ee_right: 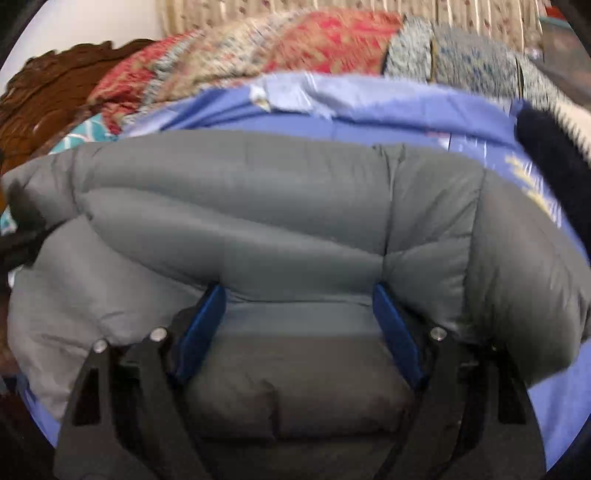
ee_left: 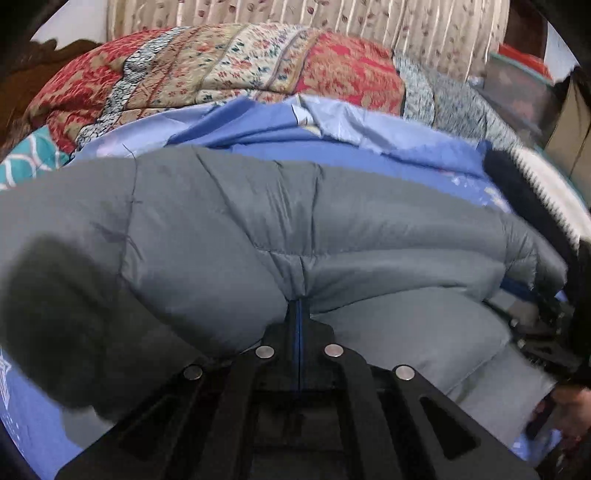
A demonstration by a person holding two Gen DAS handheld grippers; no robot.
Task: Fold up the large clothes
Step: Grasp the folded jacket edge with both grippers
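1. Bed sheet (ee_left: 369, 147), blue with a pale print, covers the bed and carries everything else. Its far edge is rumpled into folds.
2. Patchwork quilt (ee_left: 221, 74), red, cream and grey floral panels, heaped at the far side of the bed behind the sheet. A beige patterned curtain (ee_left: 332, 18) hangs behind it; a carved brown headboard (ee_right: 48, 92) shows at far left in the right wrist view.
3. Grey puffer jacket (ee_left: 258, 221): lies on the sheet, in the near half of the bed, filling the centre of both views. Quilted, bulky, doubled over on itself with a thick fold running across. A darker fuzzy trim (ee_left: 55, 314) sits at its near left corner in the left wrist view.
4. Black and white fuzzy garment (ee_left: 535, 184) at the right edge of the bed, just beside the jacket.
5. Left claw (ee_left: 298, 306): blue pads pressed together with a pinch of jacket fabric gathered at their tips. Holding the jacket.
6. Right claw (ee_right: 299, 295): blue fingers (ee_right: 203, 325) spread wide, one on each side of a jacket fold, with the fabric bulging over the tips. Not clamped.
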